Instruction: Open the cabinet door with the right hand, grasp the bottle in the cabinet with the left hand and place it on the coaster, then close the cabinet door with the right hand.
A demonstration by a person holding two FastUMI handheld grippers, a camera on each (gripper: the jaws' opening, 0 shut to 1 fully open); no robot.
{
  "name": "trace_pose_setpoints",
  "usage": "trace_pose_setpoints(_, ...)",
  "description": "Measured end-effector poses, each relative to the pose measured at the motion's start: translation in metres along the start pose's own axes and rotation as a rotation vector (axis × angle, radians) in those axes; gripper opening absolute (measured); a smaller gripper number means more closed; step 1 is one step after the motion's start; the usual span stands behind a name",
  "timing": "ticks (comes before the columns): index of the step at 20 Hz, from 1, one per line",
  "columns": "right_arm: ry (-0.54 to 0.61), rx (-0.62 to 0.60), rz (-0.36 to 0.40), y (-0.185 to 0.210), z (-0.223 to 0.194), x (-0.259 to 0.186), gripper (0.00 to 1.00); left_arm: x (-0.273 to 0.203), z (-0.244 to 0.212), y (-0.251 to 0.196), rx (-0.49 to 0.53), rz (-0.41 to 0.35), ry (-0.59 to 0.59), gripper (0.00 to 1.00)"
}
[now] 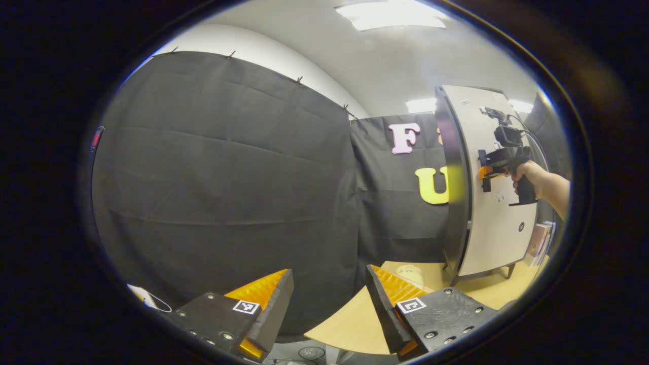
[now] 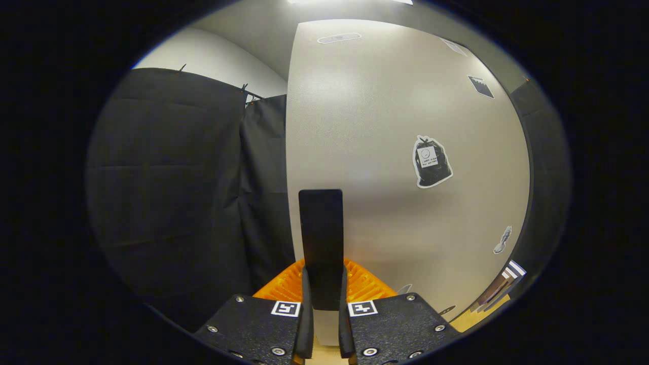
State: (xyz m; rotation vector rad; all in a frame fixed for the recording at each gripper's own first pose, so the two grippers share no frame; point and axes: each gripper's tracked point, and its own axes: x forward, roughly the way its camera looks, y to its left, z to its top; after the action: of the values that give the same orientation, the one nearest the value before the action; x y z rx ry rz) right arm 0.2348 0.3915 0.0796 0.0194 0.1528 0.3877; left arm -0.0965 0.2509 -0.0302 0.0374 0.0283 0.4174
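A tall pale cabinet door (image 1: 499,228) stands at the right of the left gripper view, on a light wooden table (image 1: 355,319). A hand (image 1: 527,175) holds my right gripper (image 1: 488,172) against that door. In the right gripper view the door (image 2: 395,132) is close ahead, and my right gripper (image 2: 324,286) is shut on its upright black handle (image 2: 320,233). My left gripper (image 1: 329,274) hangs open with nothing between its fingers, off the table's left corner. A pale round object (image 1: 409,274), perhaps the coaster, lies on the table near the cabinet's foot.
Black cloth walls (image 1: 228,192) close off the left and back. The cabinet's dark side (image 1: 454,192) faces my left gripper. A pinkish box (image 1: 537,243) shows past the door's right edge. Stickers (image 2: 431,162) dot the door.
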Motion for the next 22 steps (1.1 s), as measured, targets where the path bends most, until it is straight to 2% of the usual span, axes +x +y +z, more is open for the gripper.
trace_pose_setpoints(10,0.015,-0.004,0.069,-0.003,-0.003,-0.013,0.2,0.009,0.007,-0.044,-0.01,-0.102,-0.016,0.87)
trace_pose_setpoints(11,0.016,-0.006,0.072,-0.004,-0.004,-0.014,0.2,0.01,0.007,-0.047,-0.011,-0.11,-0.017,0.82)
trace_pose_setpoints(22,0.026,-0.018,0.11,-0.01,-0.005,-0.034,0.2,0.013,0.014,-0.078,0.002,-0.191,-0.03,0.82)
